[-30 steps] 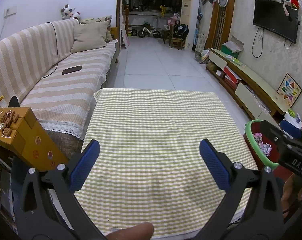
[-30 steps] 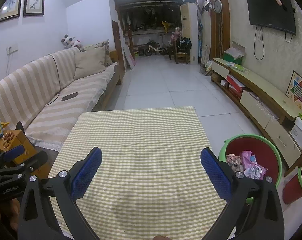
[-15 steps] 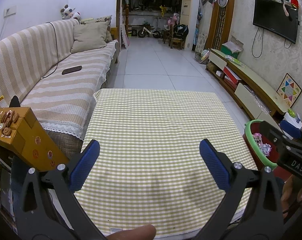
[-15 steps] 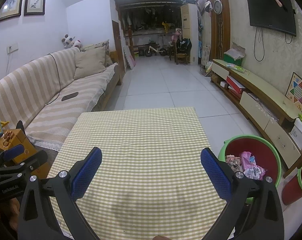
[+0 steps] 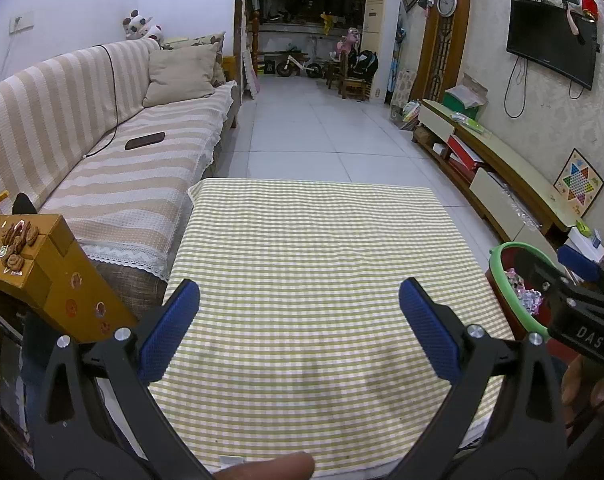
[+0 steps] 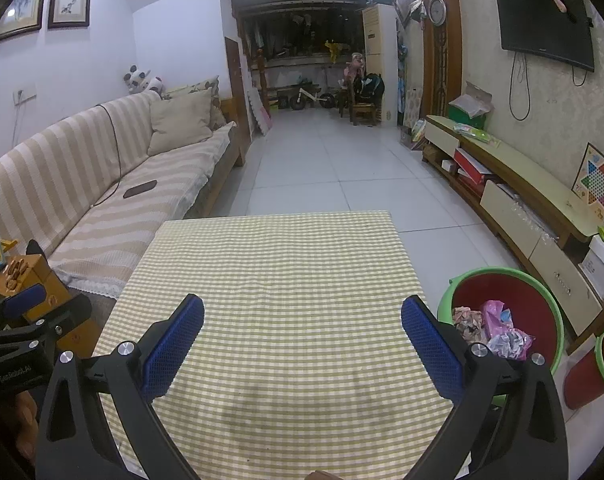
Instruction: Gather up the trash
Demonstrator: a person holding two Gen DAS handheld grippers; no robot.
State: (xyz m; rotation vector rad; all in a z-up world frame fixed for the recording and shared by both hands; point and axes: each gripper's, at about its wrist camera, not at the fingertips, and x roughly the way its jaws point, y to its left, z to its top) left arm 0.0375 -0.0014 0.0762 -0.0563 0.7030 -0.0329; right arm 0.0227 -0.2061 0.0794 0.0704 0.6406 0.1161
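A table under a green-and-white checked cloth fills the middle of both wrist views, and I see no loose trash lying on it. My left gripper hovers open over its near half, nothing between the blue pads. My right gripper is open too, held over the near edge. A red bin with a green rim stands on the floor right of the table, holding crumpled pink and grey wrappers. The right gripper's body shows at the left view's right edge.
A striped sofa runs along the left with a dark phone on it. A yellow wooden box sits by the table's left corner. A low TV cabinet lines the right wall, a smaller red bin near it. White tile floor extends beyond.
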